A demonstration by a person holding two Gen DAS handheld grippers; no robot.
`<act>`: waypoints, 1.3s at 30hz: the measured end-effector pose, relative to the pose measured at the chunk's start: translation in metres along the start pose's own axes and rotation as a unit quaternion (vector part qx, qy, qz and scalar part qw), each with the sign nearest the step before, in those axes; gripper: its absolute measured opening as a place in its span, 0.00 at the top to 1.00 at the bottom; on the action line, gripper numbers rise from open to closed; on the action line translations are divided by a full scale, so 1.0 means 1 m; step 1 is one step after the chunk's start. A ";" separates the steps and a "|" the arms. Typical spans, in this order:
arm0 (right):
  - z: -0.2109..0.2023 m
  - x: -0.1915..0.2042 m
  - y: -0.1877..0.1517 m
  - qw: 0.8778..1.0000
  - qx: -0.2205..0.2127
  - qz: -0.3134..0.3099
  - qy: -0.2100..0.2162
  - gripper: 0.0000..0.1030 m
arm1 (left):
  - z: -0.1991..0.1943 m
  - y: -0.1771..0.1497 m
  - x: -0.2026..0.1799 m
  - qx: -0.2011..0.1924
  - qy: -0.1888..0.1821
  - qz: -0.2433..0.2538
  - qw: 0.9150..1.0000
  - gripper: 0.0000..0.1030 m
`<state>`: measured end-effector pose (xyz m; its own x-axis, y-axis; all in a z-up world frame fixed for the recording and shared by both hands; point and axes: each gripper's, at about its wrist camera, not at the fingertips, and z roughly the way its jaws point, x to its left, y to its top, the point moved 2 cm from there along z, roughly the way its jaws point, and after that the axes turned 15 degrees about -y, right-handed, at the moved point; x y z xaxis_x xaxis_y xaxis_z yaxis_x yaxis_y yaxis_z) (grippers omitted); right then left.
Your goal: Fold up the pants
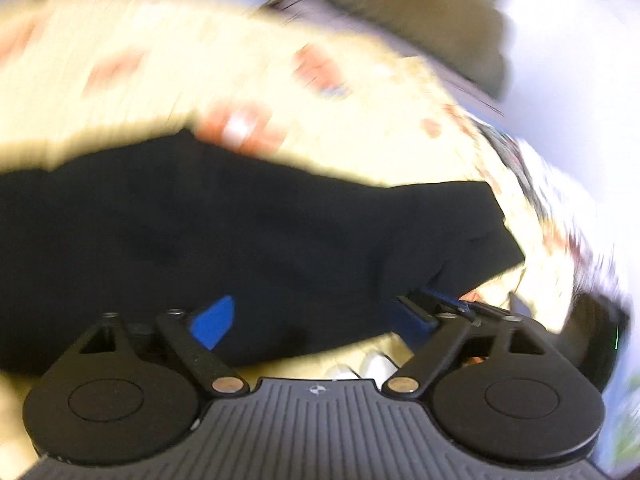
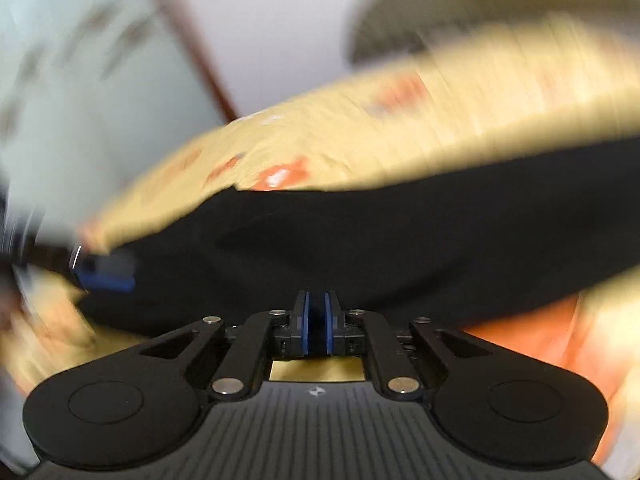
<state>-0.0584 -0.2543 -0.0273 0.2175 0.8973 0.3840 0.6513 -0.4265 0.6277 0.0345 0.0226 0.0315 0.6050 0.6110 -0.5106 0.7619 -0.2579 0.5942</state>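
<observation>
Basically, biggest thing in frame is the bed cover [image 1: 168,80], pale yellow with orange patches, everything badly motion-blurred. On it lie the black pants [image 1: 248,240], spread as a wide flat band across both views, so the soft surface serves as the folding bed. Left tongs [image 1: 316,320] stand wide open just over the near edge of the fabric, nothing between the blue pads, probably freed to go for a new grab point. Right tongs [image 2: 316,322] are closed, pads almost meeting at the pants' near edge; whether cloth is pinched there I can't tell, too dark. Fold stage unclear.
</observation>
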 end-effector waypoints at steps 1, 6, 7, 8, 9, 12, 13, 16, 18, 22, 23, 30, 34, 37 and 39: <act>0.005 -0.010 -0.001 0.999 0.014 0.043 0.009 0.93 | 0.003 0.003 -0.005 0.006 0.003 0.055 0.998 0.08; 0.022 -0.036 -0.004 0.982 0.045 0.183 0.020 0.93 | 0.026 -0.006 -0.019 0.054 0.052 0.232 0.970 0.08; 0.025 -0.038 -0.004 0.978 0.046 0.201 0.022 0.93 | 0.030 -0.008 -0.020 0.063 0.041 0.243 0.967 0.09; 0.028 -0.039 -0.005 0.975 0.048 0.215 0.024 0.93 | 0.032 -0.010 -0.020 0.067 0.027 0.250 0.966 0.08; 0.029 -0.041 -0.005 0.972 0.051 0.230 0.027 0.93 | 0.036 -0.012 -0.022 0.071 0.015 0.253 0.965 0.09; 0.030 -0.041 -0.007 0.963 0.054 0.264 0.030 0.92 | 0.048 -0.016 -0.031 0.076 -0.004 0.267 0.961 0.10; 0.029 -0.042 -0.008 0.960 0.055 0.275 0.029 0.92 | 0.052 -0.018 -0.033 0.077 -0.003 0.275 0.958 0.10; 0.022 -0.046 -0.012 0.952 0.050 0.300 0.025 0.91 | 0.070 -0.027 -0.040 0.082 0.008 0.306 0.949 0.11; 0.015 -0.054 -0.017 0.949 0.043 0.310 0.023 0.88 | 0.079 -0.032 -0.043 0.090 0.019 0.323 0.942 0.12; 0.013 -0.056 -0.015 0.949 0.032 0.312 0.040 0.58 | 0.094 -0.036 -0.042 0.102 0.029 0.338 0.935 0.17; 0.014 -0.055 -0.012 0.949 0.030 0.310 0.044 0.50 | 0.097 -0.035 -0.042 0.103 0.029 0.339 0.935 0.19; 0.021 -0.036 0.003 0.967 0.003 0.253 0.014 0.54 | 0.108 -0.037 -0.039 0.097 0.023 0.353 0.930 0.34; 0.022 -0.044 -0.003 0.964 0.002 0.264 0.014 0.96 | 0.106 -0.038 -0.038 0.106 -0.011 0.337 0.935 0.68; 0.013 -0.047 -0.012 0.965 -0.002 0.260 0.012 0.98 | 0.103 -0.041 -0.039 0.109 -0.025 0.341 0.933 0.81; 0.005 -0.048 -0.018 0.965 0.002 0.262 0.016 0.98 | 0.101 -0.043 -0.039 0.116 -0.033 0.337 0.934 0.87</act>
<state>-0.0769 -0.2890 -0.0610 0.4947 0.5551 0.6687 0.4617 -0.8198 0.3389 0.0019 -0.0663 -0.0368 0.9725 0.2052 -0.1103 0.2269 -0.7272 0.6478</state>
